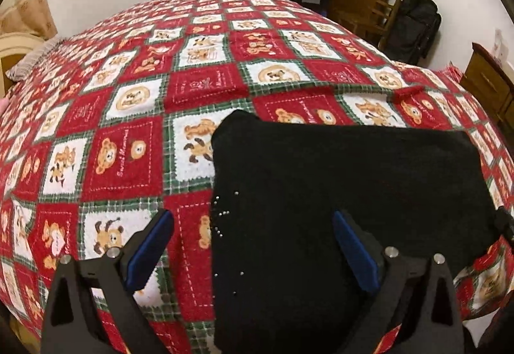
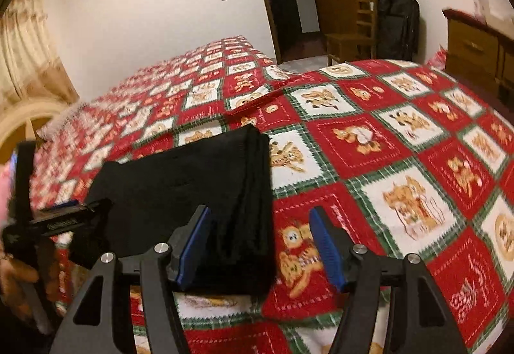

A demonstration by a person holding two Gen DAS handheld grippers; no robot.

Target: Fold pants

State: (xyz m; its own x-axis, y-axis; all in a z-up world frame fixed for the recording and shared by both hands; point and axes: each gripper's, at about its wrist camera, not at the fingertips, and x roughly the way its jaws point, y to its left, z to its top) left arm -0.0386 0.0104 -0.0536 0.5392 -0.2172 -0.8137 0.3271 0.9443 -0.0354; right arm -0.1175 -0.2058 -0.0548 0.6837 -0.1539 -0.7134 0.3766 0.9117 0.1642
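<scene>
The black pants [image 1: 337,193] lie folded into a thick rectangle on the red bear-patterned bedspread [image 1: 128,97]. My left gripper [image 1: 253,225] is open and empty above the pants' left edge, its right finger over the cloth. In the right wrist view the pants [image 2: 192,180] show stacked folded layers on their right side. My right gripper [image 2: 260,225] is open and empty, straddling that right edge. The left gripper [image 2: 64,216] also shows at the far left of that view, beside the pants.
The bed [image 2: 401,135] fills most of both views. A pillow [image 1: 29,62] lies at the headboard end. Past the bed stand a wooden chair [image 2: 356,33], a black suitcase [image 2: 398,23], a wooden dresser [image 2: 475,42] and an open doorway [image 2: 286,1].
</scene>
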